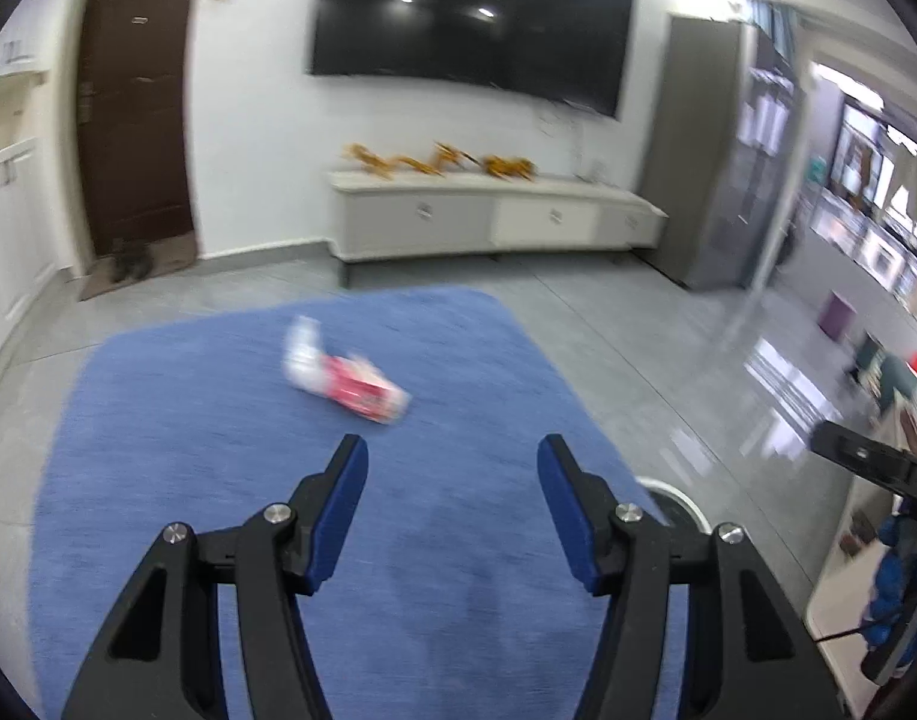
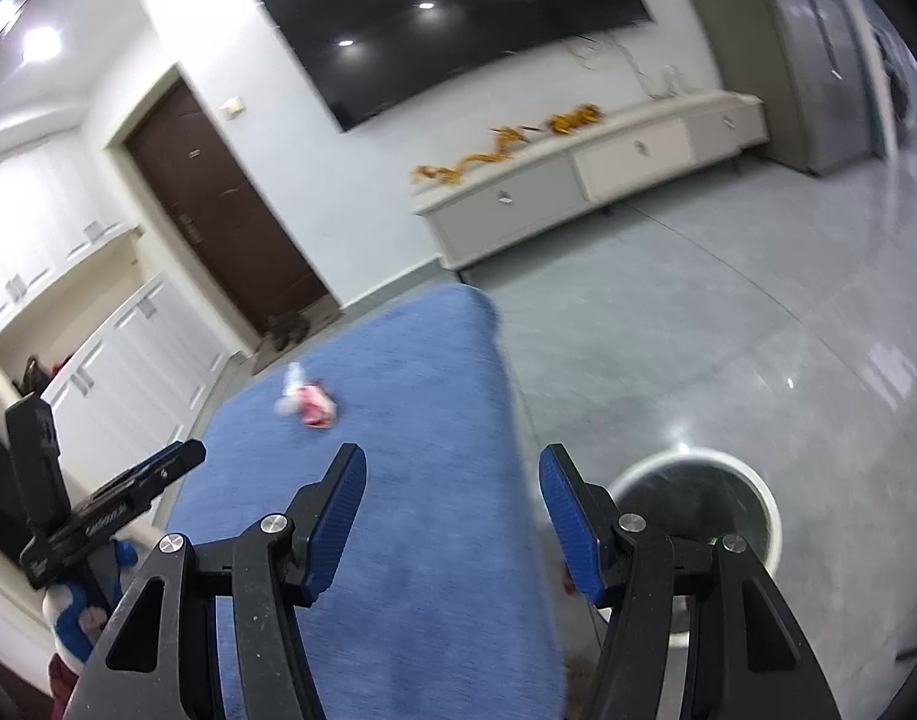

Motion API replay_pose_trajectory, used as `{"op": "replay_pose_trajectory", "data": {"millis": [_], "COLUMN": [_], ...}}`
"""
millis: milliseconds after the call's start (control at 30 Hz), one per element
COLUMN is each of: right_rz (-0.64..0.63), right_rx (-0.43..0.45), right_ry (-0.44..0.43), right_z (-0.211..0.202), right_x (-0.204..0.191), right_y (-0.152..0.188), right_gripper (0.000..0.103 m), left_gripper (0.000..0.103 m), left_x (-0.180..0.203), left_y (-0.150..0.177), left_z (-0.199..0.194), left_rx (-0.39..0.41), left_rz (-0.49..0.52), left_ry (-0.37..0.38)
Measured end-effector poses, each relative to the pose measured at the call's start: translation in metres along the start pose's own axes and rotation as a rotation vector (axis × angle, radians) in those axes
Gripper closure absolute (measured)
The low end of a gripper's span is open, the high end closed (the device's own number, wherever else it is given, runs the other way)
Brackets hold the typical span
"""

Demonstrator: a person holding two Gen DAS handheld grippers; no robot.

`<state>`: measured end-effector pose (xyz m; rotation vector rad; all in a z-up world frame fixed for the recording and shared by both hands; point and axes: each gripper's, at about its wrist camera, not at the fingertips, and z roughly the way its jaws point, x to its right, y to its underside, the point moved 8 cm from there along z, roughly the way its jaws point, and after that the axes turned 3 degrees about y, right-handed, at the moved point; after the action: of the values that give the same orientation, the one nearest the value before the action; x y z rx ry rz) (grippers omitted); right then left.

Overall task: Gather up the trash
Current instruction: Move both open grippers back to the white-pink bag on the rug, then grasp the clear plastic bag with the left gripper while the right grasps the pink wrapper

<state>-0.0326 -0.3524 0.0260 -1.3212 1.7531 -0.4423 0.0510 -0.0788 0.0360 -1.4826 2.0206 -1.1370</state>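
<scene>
A crumpled red and white wrapper [image 1: 362, 391] lies on the blue rug [image 1: 218, 480], with a white piece of trash [image 1: 302, 354] touching its far end. My left gripper [image 1: 452, 456] hovers above the rug short of them, open and empty. In the right wrist view the same trash [image 2: 311, 403] sits farther off on the rug [image 2: 398, 420]. My right gripper [image 2: 452, 459] is open with nothing between its blue pads. A round white-rimmed bin [image 2: 698, 510] with a dark inside stands on the floor just right of the rug, below the right finger.
A white low cabinet [image 1: 488, 216] with orange ornaments stands under a wall TV [image 1: 470, 24]. A dark door [image 1: 137, 102] with shoes at its foot is at the far left, white cupboards [image 2: 116, 348] along the left wall. Grey glossy floor [image 2: 728, 312] surrounds the rug.
</scene>
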Motion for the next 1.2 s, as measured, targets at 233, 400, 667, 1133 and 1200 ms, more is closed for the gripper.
{"op": "replay_pose_trajectory", "data": {"millis": [233,400,667,1133,1200], "right_rz": [-0.115,-0.184,-0.282,-0.452,-0.474], "right_rx": [0.036,0.059,-0.011,-0.233,-0.248], "right_ry": [-0.099,-0.168,-0.179,-0.148,-0.156], "right_z": [0.010,0.016,0.081,0.246,0.261], "right_x": [-0.079,-0.129,-0.164,-0.162,-0.166], "right_y": [-0.033,-0.053,-0.048,0.007,0.012], "right_gripper": [0.045,0.045,0.045,0.045,0.045], "left_gripper": [0.046,0.046,0.046,0.046,0.046], "left_x": [-0.088,-0.135,-0.173,-0.158,-0.160], "left_y": [-0.044,-0.071,-0.064,-0.042,-0.042], "left_z": [-0.045,-0.060,0.002,0.185,0.203], "left_rx": [0.115,0.172,0.067,-0.180,-0.197], "left_rz": [-0.087,-0.147,-0.218,-0.283,-0.293], "left_ry": [-0.118,-0.158,-0.109,0.005,-0.003]}}
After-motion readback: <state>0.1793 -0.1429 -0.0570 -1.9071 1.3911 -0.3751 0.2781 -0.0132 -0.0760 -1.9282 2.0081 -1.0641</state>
